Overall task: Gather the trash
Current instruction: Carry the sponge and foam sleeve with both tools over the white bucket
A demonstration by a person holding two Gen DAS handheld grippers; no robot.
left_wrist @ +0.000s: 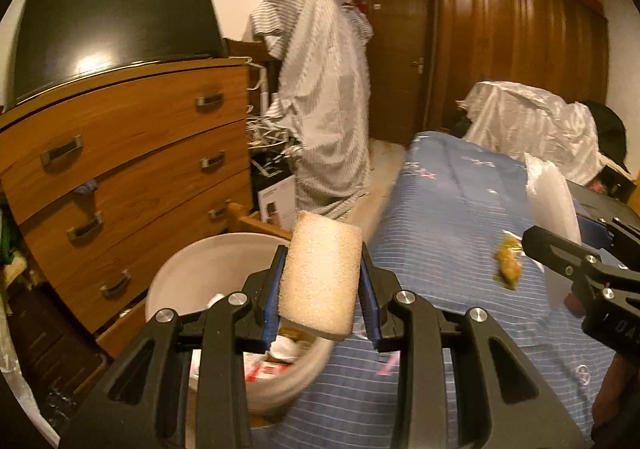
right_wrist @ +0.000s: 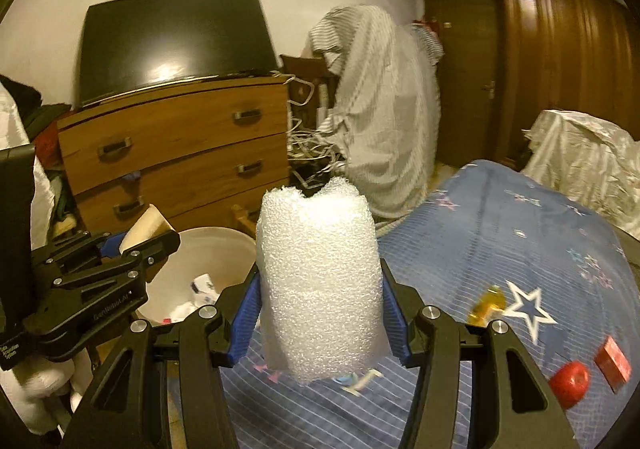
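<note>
Left claw [left_wrist: 322,285] clamps a beige sponge [left_wrist: 320,281] at the white bucket [left_wrist: 192,269] rim; right claw [right_wrist: 320,301] squeezes a foam roll [right_wrist: 318,289] over the bed [right_wrist: 520,249]. Risk: either piece releases early and misses. Yellow wrapper [right_wrist: 486,305] remains beyond.

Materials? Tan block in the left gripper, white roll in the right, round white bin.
Tan block: looks like sponge or foam, matte porous grain. White roll: probably expanded polyethylene foam sheet, pebbly and torn on top. Round white bin: likely smooth plastic.
</note>
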